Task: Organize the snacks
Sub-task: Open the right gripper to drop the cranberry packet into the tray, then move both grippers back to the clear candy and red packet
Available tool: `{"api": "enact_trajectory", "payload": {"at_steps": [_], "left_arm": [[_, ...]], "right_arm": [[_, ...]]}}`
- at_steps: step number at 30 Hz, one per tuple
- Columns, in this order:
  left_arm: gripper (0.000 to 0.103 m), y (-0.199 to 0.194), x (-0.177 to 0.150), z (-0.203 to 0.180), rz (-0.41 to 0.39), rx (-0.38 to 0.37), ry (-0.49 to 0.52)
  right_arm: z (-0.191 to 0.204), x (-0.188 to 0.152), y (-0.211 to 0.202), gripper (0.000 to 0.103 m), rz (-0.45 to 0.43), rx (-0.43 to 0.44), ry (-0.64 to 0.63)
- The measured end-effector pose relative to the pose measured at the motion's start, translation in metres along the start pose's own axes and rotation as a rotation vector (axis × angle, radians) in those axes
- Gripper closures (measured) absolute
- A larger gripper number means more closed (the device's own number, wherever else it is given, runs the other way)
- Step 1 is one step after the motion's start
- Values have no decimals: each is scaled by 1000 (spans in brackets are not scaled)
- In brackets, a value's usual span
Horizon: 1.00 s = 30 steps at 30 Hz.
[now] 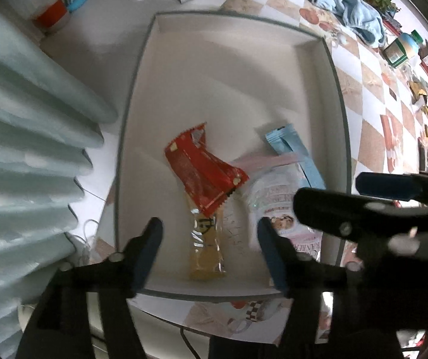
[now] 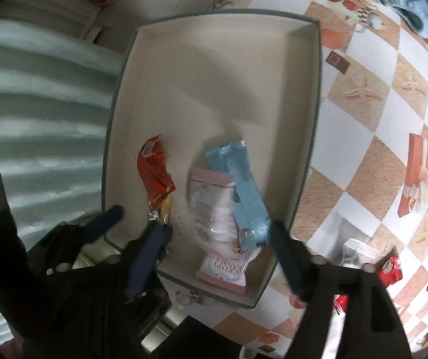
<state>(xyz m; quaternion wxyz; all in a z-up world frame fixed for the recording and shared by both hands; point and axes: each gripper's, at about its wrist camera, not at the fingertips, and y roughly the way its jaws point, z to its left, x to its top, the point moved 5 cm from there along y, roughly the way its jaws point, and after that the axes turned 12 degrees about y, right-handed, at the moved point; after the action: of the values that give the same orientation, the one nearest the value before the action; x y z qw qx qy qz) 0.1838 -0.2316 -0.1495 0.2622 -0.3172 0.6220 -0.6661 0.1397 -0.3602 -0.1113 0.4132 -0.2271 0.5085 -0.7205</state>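
A beige box with a grey-green rim (image 1: 130,110) (image 2: 109,137) holds several snacks. A red packet (image 1: 205,173) (image 2: 154,170) lies over a yellow clear packet (image 1: 206,248). To the right, a pink-white pouch (image 1: 273,206) (image 2: 214,209) lies under a light blue bar (image 1: 294,152) (image 2: 243,191). My left gripper (image 1: 211,239) hangs open above the yellow packet and presses on nothing; one of its fingers (image 2: 106,220) shows in the right wrist view. My right gripper (image 2: 216,239) (image 1: 329,194) stands open over the pouch and blue bar, holding nothing.
A pale green pleated curtain (image 1: 19,149) hangs close on the left. The box sits on a checkered tablecloth (image 2: 363,119). Loose snacks lie right of the box: a red packet (image 2: 390,272), a white pack (image 2: 357,251), a brown square (image 2: 338,61). A blue towel (image 1: 348,3) lies far back.
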Motion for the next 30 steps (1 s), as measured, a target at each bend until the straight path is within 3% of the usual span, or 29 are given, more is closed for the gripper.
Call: {"api": "enact_trajectory", "payload": {"at_steps": [8,16,18,30], "left_arm": [[25,-12,1,-17,7,5,45],[25,-27,-4,-67,16,-13,167],[25,-31,-7,-82,14,-23,197],[25,-46,4,-163,-9,-53,396]], "right_arm": [[-36,2,-18,24,-9,6,79],[-103,-11,-36,23,-27,-36,214],[-122,-19,-43,1,-34,-37,250],[-230,-74,-94,0,-165,-87,469]]}}
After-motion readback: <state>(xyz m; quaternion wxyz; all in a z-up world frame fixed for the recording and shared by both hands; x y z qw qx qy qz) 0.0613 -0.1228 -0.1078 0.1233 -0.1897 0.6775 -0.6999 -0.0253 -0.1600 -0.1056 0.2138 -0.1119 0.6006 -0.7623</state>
